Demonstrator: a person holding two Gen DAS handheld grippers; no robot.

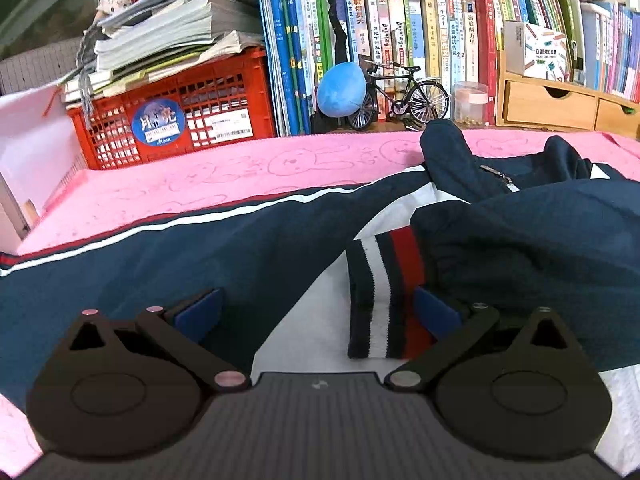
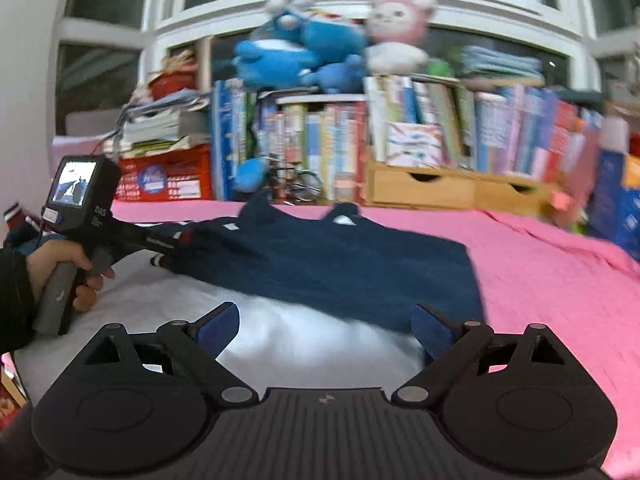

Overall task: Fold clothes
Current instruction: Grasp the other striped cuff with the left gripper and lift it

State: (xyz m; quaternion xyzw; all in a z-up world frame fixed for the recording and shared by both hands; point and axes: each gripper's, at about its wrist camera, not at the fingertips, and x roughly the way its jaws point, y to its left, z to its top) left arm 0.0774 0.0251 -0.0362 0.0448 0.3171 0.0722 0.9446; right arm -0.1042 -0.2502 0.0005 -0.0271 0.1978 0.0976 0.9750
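A navy jacket [image 1: 200,256] with red and white stripes and a white lining lies on a pink towel [image 1: 240,168]. Its striped cuff [image 1: 384,292] lies between the open jaws of my left gripper [image 1: 318,312], which hovers low over the jacket. In the right wrist view the jacket [image 2: 340,264] lies partly folded ahead, white lining [image 2: 280,332] showing in front. My right gripper [image 2: 324,330] is open and empty just above the jacket's near edge. The left gripper's handle [image 2: 80,216], held in a hand, shows at the left of that view.
A red crate [image 1: 172,116] stacked with papers, rows of books [image 1: 420,40], a blue plush [image 1: 342,88], a model bicycle [image 1: 400,96] and wooden drawers [image 1: 560,104] line the back edge. Pink towel [image 2: 560,280] stretches to the right of the jacket.
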